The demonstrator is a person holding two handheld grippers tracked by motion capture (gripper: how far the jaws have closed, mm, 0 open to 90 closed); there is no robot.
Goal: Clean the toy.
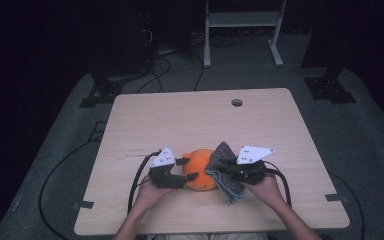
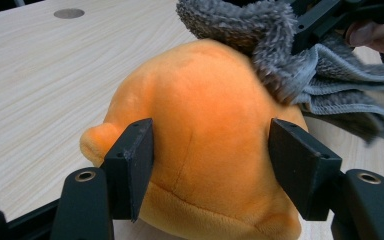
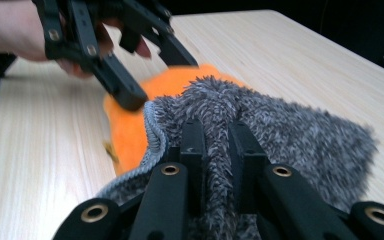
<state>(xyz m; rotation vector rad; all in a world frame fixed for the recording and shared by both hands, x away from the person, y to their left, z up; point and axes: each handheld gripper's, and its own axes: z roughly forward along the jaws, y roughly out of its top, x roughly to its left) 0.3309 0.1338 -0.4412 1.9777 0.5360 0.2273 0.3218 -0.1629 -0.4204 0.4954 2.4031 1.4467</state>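
An orange plush toy (image 1: 202, 169) (image 2: 210, 100) (image 3: 125, 130) lies near the table's front edge. My left gripper (image 1: 187, 169) (image 2: 210, 160) comes at it from the left, and its two black pads press on the toy's sides. A fuzzy grey cloth (image 1: 225, 167) (image 3: 290, 130) (image 2: 260, 35) hangs over the toy's right side. My right gripper (image 1: 230, 171) (image 3: 219, 135) is shut on a fold of that cloth, which hides its fingertips in the high view. The left gripper (image 3: 157, 77) also appears in the right gripper view, on the toy.
The light wooden table (image 1: 190, 120) has a round cable hole (image 1: 237, 102) near its far edge. Cables trail from both grippers over the front edge. A white stand frame (image 1: 242, 30) and floor cables lie beyond the table.
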